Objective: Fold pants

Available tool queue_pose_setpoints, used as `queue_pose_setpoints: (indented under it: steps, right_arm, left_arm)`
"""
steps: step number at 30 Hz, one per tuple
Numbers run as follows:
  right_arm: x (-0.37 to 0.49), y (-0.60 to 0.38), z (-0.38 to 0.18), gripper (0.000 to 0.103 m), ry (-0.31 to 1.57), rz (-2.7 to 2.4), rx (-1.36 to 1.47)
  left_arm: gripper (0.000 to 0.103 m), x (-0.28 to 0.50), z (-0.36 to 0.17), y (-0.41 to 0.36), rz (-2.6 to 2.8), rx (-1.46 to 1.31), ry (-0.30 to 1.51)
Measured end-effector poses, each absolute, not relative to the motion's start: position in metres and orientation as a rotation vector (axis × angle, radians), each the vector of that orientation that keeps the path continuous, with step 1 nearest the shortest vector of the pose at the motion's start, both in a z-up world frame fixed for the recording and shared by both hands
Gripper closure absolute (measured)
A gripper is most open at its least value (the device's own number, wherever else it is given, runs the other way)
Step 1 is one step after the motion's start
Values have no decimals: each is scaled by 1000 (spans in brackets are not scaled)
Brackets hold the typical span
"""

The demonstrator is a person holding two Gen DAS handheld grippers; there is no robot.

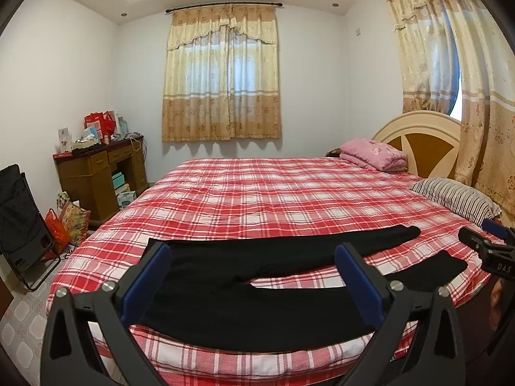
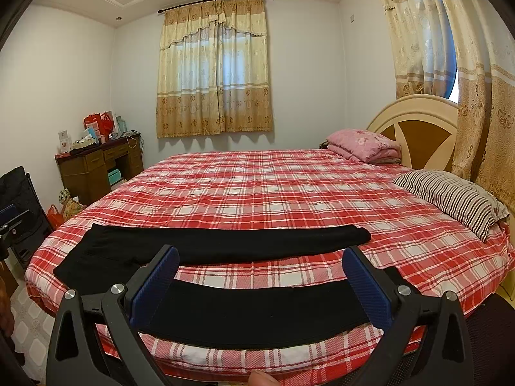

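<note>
- Left wrist view: the left tongs [image 1: 252,276] hang wide apart with nothing between the blue pads, above the waist end of the black pants [image 1: 244,302]. The pants lie flat on the near edge of the bed [image 1: 257,193], both legs running off to the right in an open V. The right tongs [image 1: 489,247] show only partly at the right edge; from here I cannot tell how their jaws stand.
- Right wrist view: the right tongs [image 2: 260,276] are also spread and empty, poised over the nearer leg of the pants [image 2: 251,312], with the farther leg lying across the plaid cover beyond. A fingertip [image 2: 262,379] of the person peeks in at the bottom edge.
- The step in hand looks like the first fold, one leg onto the other. To do it well, pinch the near leg at waist and cuff together, lift just clear, carry both ends over evenly, and match the edges before letting go.
- Count: one pair of pants with two legs, two tongs, one striped pillow [image 2: 450,199], one folded pink quilt [image 2: 363,144].
</note>
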State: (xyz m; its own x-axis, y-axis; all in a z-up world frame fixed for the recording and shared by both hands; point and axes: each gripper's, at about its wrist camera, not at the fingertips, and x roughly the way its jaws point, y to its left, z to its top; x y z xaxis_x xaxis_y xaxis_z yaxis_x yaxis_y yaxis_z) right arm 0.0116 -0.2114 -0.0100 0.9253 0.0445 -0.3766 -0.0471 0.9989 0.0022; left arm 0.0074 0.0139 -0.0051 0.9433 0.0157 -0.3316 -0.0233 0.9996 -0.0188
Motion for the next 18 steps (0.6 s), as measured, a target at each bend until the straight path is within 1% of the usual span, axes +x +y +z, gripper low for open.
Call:
queue_pose_setpoints:
  steps: [18]
  right_arm:
    - [12,-209,-10,1,387,47,-11]
  left_arm:
    - [0,9,-5,19,23,-27,338]
